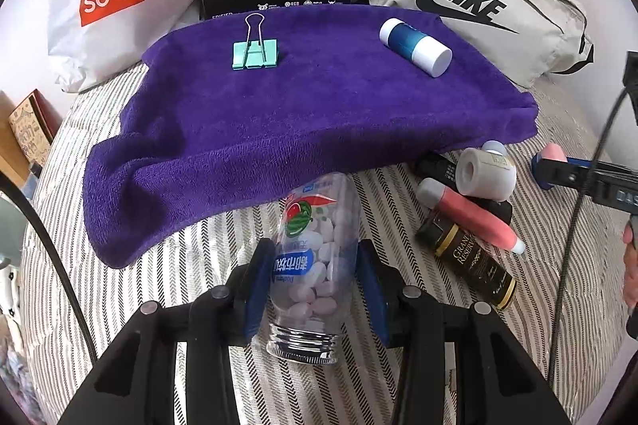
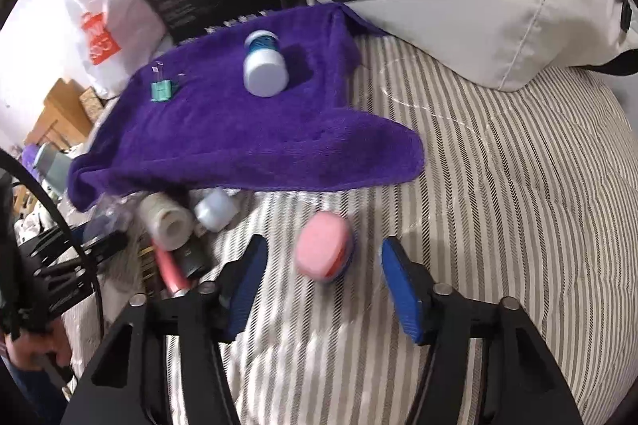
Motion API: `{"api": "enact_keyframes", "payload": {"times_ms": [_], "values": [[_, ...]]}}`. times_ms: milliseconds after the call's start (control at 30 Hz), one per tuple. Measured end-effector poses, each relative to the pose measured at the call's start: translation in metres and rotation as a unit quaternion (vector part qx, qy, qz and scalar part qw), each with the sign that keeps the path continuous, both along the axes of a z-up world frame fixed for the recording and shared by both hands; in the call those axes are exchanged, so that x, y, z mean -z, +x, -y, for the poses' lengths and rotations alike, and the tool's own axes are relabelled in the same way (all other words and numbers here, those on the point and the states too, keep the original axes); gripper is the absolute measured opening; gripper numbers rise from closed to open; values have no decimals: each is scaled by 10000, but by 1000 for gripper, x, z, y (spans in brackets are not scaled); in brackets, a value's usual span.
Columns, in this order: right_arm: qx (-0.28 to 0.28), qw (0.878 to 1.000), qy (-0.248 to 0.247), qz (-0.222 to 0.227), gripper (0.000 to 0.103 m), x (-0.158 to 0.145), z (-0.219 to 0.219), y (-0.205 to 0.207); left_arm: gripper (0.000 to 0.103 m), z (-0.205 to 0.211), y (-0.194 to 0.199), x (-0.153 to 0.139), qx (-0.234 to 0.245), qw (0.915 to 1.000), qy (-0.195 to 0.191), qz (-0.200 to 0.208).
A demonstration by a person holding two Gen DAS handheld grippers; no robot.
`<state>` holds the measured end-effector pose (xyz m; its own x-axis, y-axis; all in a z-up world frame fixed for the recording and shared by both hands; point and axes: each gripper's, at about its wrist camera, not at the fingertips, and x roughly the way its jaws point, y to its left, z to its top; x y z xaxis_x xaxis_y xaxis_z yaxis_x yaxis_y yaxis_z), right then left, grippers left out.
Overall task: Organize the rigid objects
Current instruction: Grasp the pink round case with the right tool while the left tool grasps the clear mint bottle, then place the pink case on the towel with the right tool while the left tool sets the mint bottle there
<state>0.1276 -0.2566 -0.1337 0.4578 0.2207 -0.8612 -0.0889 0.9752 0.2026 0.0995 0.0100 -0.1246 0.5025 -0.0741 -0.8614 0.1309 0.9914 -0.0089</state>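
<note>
Both the left black-framed tool (image 1: 315, 285) and the right black-framed tool (image 2: 325, 289) carry ribbed blue finger pads (image 2: 400, 289), round grey screws and black cables.

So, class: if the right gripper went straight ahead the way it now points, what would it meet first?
The right gripper is open, and the pink oval object with a blue base lies on the striped bedcover between its fingers, so probably that first. The purple towel lies further on; depth is unclear.

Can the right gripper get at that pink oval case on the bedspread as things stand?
Probably yes. The right gripper is open, and the pink oval case lies alone on the striped bedspread, between and just beyond its fingertips, with nothing visible blocking.
</note>
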Motion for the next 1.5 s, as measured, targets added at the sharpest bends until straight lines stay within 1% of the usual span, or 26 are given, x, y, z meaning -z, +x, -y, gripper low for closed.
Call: {"api": "enact_keyframes", "payload": {"times_ms": [33,67,133,167,267,300,367,467,567,700,733,1000,1100,1400,1500], "values": [[-13,10000,-9,-15,44,3,-1,3,41,0,0,0,-5,10000,10,1],[-10,9999,-83,64,37,2,-2,3,41,0,0,0,-13,10000,-2,4],[-97,9998,-153,125,26,3,-4,4,41,1,0,1,-4,10000,-6,19],[-138,9995,-225,144,23,3,-6,3,41,0,0,1,0,10000,-4,17],[-265,9993,-238,110,23,1,-5,0,41,-1,-2,-1,25,10000,-26,-23],[-243,9993,-254,140,23,-2,-3,-3,41,-3,-3,-1,25,10000,-5,-48],[-290,9989,-305,217,23,-8,-1,-8,41,-4,-7,-4,14,10000,91,27],[-393,9982,-433,128,23,-3,-5,-8,40,-9,-6,0,-26,10000,-66,22],[-448,9978,-481,70,23,2,-10,-9,40,-10,-8,-3,-13,9999,-97,21],[-505,9982,-300,86,23,-2,-11,-14,40,-18,-10,-7,-47,9996,-276,58],[-532,9980,-317,96,23,-4,-12,-15,40,-21,-10,-8,-76,9995,-312,69],[-568,9981,-198,125,23,-8,-9,-16,40,-26,-13,-16,-94,9993,-328,133],[-575,9982,-136,139,23,-11,-8,-15,40,-27,-13,-23,-68,9989,-406,204],[-731,9969,1,294,23,-29,-16,-7,40,-29,-2,-41,-48,9988,-323,370],[-791,9961,75,384,23,-37,-20,2,40,-32,5,-49,-40,9982,-400,456]]}}
